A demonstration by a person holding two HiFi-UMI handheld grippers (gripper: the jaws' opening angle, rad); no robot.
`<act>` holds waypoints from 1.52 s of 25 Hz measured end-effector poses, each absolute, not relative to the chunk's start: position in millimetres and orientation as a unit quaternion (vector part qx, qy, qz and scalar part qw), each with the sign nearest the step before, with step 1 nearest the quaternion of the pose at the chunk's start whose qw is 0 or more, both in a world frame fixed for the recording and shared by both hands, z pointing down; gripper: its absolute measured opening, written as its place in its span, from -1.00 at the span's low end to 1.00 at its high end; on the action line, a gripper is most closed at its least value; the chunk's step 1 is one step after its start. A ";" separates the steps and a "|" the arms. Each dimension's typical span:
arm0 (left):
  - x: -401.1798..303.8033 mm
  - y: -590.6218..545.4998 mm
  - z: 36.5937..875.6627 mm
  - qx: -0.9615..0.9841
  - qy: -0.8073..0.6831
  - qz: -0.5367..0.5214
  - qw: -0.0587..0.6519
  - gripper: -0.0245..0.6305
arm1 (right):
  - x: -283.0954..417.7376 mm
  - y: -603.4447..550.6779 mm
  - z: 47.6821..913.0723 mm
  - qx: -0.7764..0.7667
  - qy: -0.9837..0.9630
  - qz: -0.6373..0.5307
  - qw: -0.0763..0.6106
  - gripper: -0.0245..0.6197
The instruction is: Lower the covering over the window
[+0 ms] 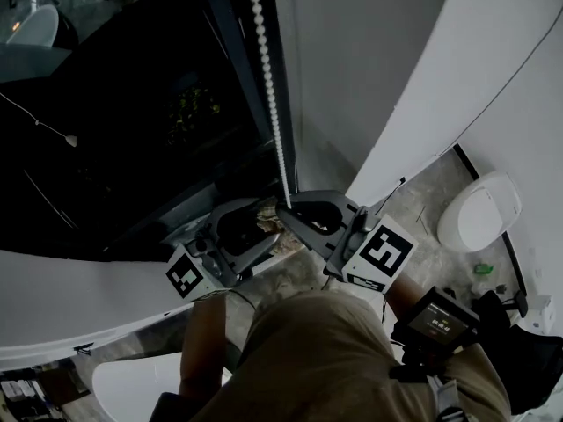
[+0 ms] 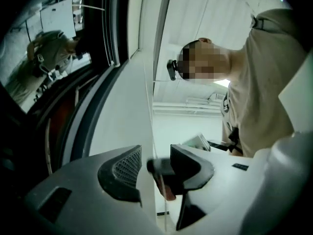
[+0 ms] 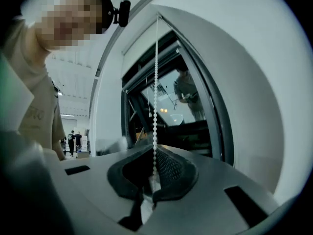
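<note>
Right gripper point(image 1: 284, 209) is clenched on the bead chain point(image 1: 268, 86). In the right gripper view its point(image 3: 155, 163) two jaws are pressed together, with the white chain point(image 3: 156, 82) dropping straight down from the top of the window frame point(image 3: 215, 111) and ending in the nip between the pads. In the head view the chain hangs taut along the dark window frame point(image 1: 242, 51), just beside the black window point(image 1: 132, 104), and meets the right gripper's tips where they reach in from the right. Left gripper point(image 1: 255, 222) is released. Its point(image 2: 155, 155) jaws stand wide apart in the left gripper view, and neither pad presses on anything. A thin pale line runs down through the gap, but I cannot tell whether it is the same chain. A dark tip, apparently the other gripper's, also shows between the jaws. In the head view the left gripper sits just below and to the left of the right one, close against it, with both aimed at the foot of the chain. The covering itself cannot be made out in any view. The glass shows dark in the head view, with reflections in it.
</note>
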State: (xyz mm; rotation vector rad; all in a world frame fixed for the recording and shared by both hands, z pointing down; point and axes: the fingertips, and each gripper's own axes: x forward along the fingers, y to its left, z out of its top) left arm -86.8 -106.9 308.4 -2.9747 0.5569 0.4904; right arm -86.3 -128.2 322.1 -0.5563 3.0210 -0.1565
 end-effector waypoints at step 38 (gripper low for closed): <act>-86.7 -129.0 261.6 -0.950 0.257 0.154 0.090 -0.86 | -99.6 -100.0 315.2 -0.113 0.993 -0.019 0.018 -0.87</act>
